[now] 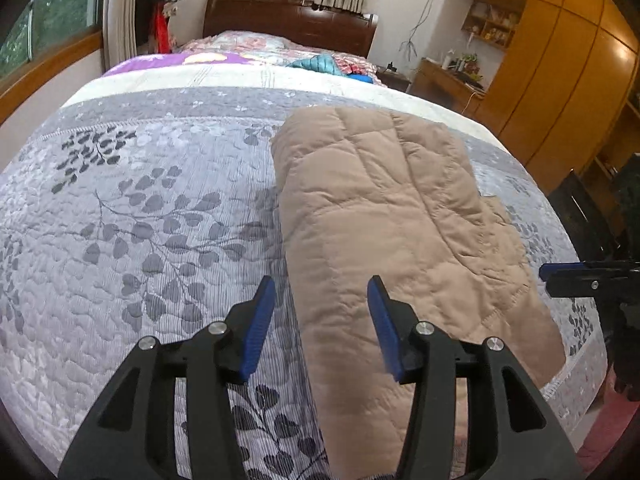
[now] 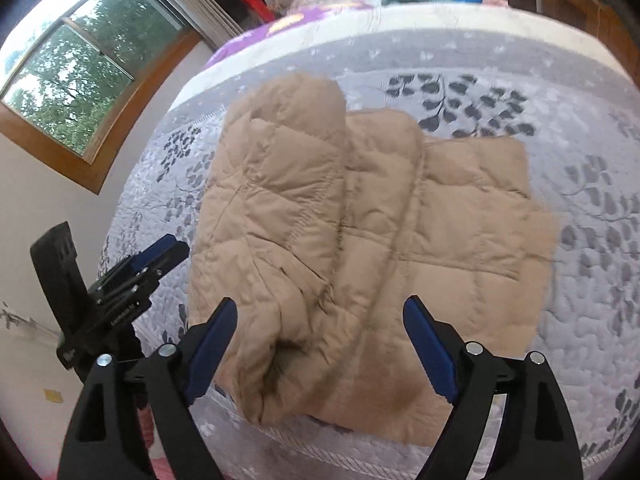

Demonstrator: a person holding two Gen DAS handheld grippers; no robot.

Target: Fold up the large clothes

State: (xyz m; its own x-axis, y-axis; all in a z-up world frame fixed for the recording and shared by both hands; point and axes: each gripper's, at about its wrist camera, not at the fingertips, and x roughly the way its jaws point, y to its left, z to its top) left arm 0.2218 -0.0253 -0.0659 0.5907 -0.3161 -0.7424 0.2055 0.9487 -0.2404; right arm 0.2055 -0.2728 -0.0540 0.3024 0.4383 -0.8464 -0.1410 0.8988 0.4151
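- The bed [image 1: 132,216] fills both views, spread with a grey leaf-printed quilt; at its far end lies other bedding in pink and purple with a teal bundle on it.
- The tan quilted jacket [image 1: 392,216] lies on the near right part of the bed, already doubled over into a long padded stack. In the right wrist view its layers show as three overlapping rolls, the leftmost one sitting highest.
- Its near end reaches the very edge of the mattress — judging from the right wrist view, a little of it may overhang.
- The left gripper [image 1: 322,322] hangs above the jacket's left edge with its jaws partly apart and nothing between them; no pad touches the cloth.
- The right gripper [image 2: 320,350] hangs over the jacket's near end with its jaws spread wide, also empty.
- The fold looks nearly done, perhaps with one more fold or a tidy left.
- Risks from here, as I judge them:
  - The puffy filling may spring the top roll back open, since nothing pins it.
  - A pinch that takes only the top layer would peel it off and undo the stack.
  - A pull toward the near edge could drag the slippery stack off the bed — its end sits right at the brink.
  - The two grippers are close together, so a crossing reach could knock them.
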